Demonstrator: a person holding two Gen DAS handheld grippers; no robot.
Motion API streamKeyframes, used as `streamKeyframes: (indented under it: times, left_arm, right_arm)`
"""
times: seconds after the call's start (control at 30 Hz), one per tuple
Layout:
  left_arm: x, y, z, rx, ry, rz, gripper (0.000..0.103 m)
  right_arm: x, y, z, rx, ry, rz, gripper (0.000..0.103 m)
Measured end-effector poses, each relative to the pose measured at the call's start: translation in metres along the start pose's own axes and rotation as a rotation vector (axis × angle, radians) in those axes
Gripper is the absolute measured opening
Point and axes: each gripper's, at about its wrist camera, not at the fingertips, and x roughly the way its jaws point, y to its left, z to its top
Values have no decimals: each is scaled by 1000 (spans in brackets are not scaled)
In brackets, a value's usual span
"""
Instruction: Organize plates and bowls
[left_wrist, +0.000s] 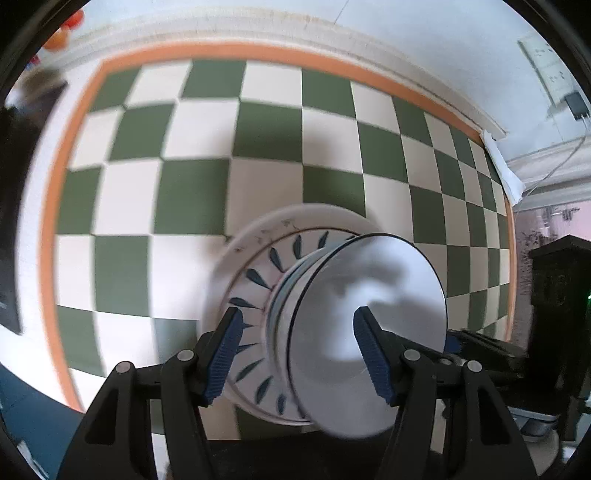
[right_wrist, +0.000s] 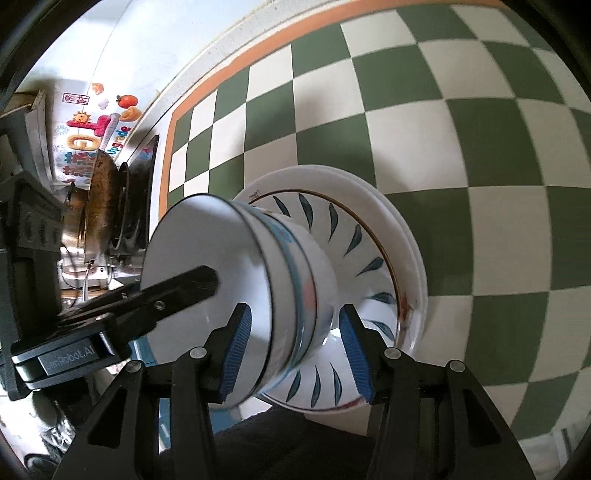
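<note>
A stack of white bowls (left_wrist: 354, 325) sits on a plate with blue leaf marks (left_wrist: 258, 280), which lies on a plain white plate (left_wrist: 280, 221) on the green-and-cream checked cloth. My left gripper (left_wrist: 299, 354) is open, its jaws straddling the rim of the top bowl, one pad inside the bowl. In the right wrist view my right gripper (right_wrist: 295, 354) is open around the lower side of the bowl stack (right_wrist: 258, 295). The leaf plate (right_wrist: 362, 258) and white plate (right_wrist: 406, 236) lie under the stack. The left gripper's finger (right_wrist: 177, 295) reaches into the top bowl.
The checked cloth (left_wrist: 184, 184) has an orange border and covers the table. A dark pan (right_wrist: 99, 206) and stove parts stand at the left in the right wrist view. A dark cabinet (left_wrist: 554, 295) stands at the right in the left wrist view.
</note>
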Motion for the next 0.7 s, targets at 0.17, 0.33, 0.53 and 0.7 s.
streamKeyframes:
  times: [0.17, 0.33, 0.53, 0.7]
  left_arm:
    - [-30, -4, -17, 56, -86, 84, 60]
    - [-54, -6, -36, 103, -132, 102, 63]
    - [-91, -15, -60, 148, -243, 161, 93]
    - [-120, -18, -81, 123, -333, 160, 95]
  right_arm:
    - [-36, 19, -22, -34, -89, -86, 58]
    - [-71, 38, -51, -41, -180, -159, 77]
    - [-114, 68, -91, -71, -314, -236, 93]
    - [-145, 89, -117, -108, -409, -302, 98]
